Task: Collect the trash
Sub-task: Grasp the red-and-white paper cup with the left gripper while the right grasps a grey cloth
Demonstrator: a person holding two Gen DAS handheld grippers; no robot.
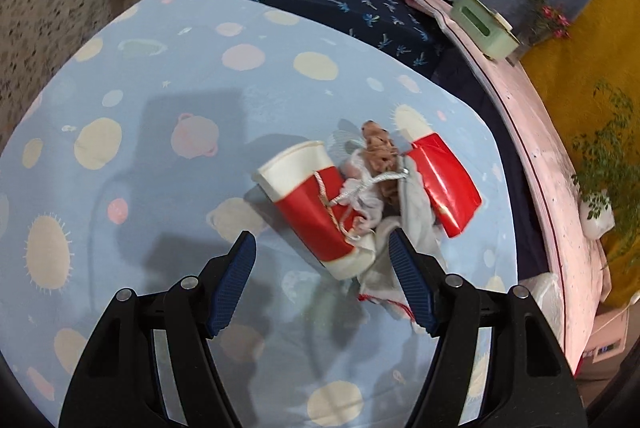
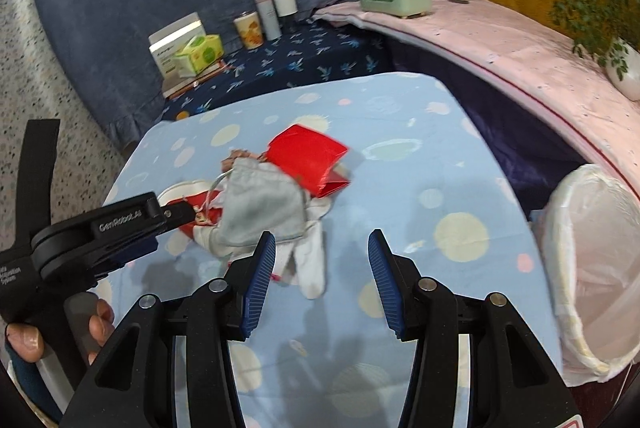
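I am at the approach step: nothing is picked up yet. The trash lies in one heap near the middle of the table [image 2: 460, 155], which has a light blue cloth with pale spots. In the heap I see a red and white paper cup [image 1: 310, 203] lying on its side, a grey pouch [image 2: 262, 203] with a string, some crumpled white tissue [image 2: 312, 260], a brownish crumpled piece [image 1: 378, 147] and a folded red paper [image 2: 308, 157].

The left hand-held gripper [image 1: 322, 248] has its jaws apart, with the base of the cup lying between the two tips; the pads do not press on it. The right hand-held gripper [image 2: 322, 248] is also apart and holds nothing; the white tissue is just beside its left pad.

The bin with a white liner [image 2: 596, 268] stands at the right edge of the table, well apart from the heap.

For the next move, I judge that the left one must go lower around the cup and close. The string lies over the cup, so the pouch may be dragged along.
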